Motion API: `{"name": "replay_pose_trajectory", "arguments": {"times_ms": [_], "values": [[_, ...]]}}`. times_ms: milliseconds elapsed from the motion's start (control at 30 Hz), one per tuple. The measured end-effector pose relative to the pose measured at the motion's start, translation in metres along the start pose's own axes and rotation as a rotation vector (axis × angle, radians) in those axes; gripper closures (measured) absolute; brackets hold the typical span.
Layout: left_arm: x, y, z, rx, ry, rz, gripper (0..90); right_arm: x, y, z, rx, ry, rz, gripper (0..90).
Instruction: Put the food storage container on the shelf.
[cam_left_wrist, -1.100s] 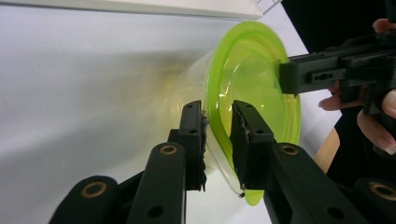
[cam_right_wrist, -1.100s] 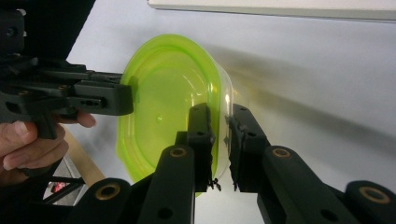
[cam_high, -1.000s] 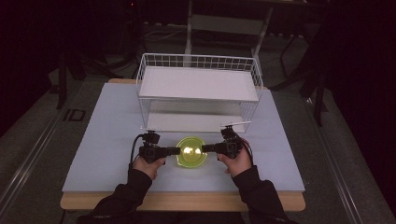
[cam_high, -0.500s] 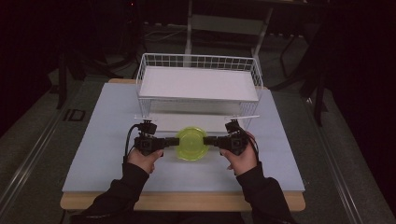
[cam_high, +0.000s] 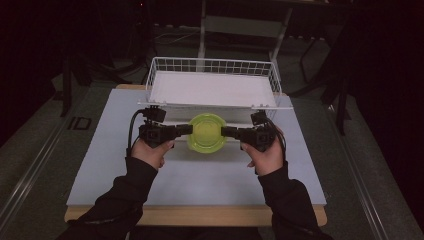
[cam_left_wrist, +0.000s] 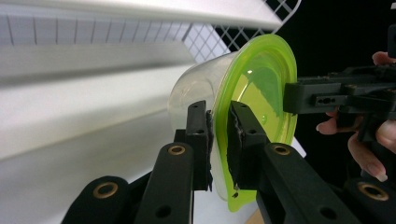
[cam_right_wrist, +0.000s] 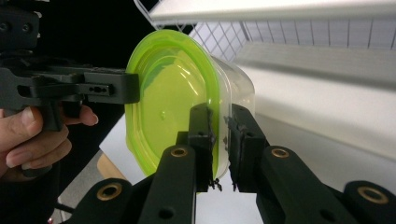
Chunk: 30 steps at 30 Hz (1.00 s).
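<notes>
Since the earlier frame I had carried the lidded container forward to just before the wire rack, above the table, my left gripper and right gripper each clamped on its green rim.

Black gripper bodies with brass rivets, looping cable, dark sleeves.

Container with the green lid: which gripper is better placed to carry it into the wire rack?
Neither alone: the left gripper and the right gripper clamp opposite lid rims, level before the rack.
</notes>
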<state>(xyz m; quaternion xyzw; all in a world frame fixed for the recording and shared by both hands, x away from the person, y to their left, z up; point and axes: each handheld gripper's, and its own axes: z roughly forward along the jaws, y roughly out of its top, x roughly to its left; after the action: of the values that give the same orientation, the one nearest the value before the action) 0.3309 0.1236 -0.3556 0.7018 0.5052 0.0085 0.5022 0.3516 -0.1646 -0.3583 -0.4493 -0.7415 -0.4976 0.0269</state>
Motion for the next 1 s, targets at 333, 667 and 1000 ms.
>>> {"name": "replay_pose_trajectory", "arguments": {"times_ms": [333,667,1000], "values": [[-0.012,0.038,-0.003,-0.03,0.029,0.017,80.5,0.001,0.036,-0.008,-0.036,-0.015,0.013,80.4],[-0.014,0.076,0.003,-0.025,0.055,0.005,80.9,-0.004,0.065,-0.009,-0.064,-0.032,0.047,80.2],[-0.008,0.104,0.017,-0.007,0.074,-0.009,80.8,-0.019,0.087,-0.002,-0.071,-0.046,0.11,80.0]]}}
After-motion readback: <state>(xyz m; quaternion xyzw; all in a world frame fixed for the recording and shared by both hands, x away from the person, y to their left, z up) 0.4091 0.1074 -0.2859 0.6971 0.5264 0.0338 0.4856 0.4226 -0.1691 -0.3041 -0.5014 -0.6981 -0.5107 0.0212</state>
